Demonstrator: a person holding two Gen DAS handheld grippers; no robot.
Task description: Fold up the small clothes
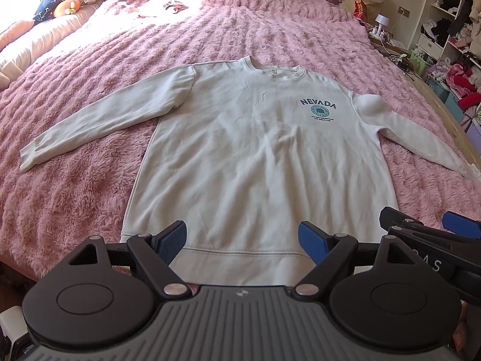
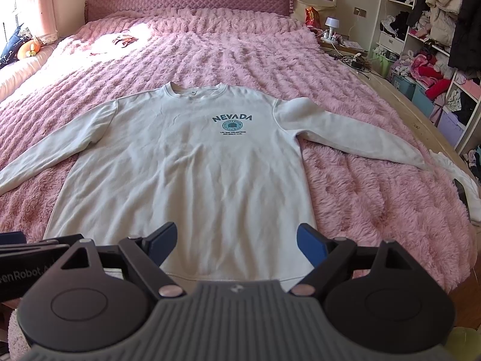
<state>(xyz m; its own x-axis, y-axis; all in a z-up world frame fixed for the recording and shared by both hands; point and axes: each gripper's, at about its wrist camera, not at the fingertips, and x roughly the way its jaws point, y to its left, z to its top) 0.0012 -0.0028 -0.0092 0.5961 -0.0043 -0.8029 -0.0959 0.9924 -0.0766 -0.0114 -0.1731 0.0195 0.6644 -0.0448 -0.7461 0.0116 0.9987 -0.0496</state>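
A white long-sleeved sweatshirt (image 1: 240, 150) (image 2: 186, 174) with a teal "NEVADA" print lies flat and face up on the pink fluffy bedspread (image 1: 75, 180) (image 2: 360, 198). Both sleeves are spread out to the sides and the collar points toward the headboard. My left gripper (image 1: 242, 242) hovers open over the hem's left half with nothing between its blue pads. My right gripper (image 2: 236, 245) is open above the hem's right half, also holding nothing. In the left wrist view the right gripper's fingers (image 1: 460, 225) show at the right edge.
A quilted purple headboard (image 2: 186, 0) closes the far end. Cushions and a plush toy (image 1: 66, 7) lie at the far left. Right of the bed stand a nightstand with a lamp (image 2: 332, 25) and open shelves crammed with clothes (image 2: 436, 60). White cloth (image 2: 463, 180) hangs off the bed's right edge.
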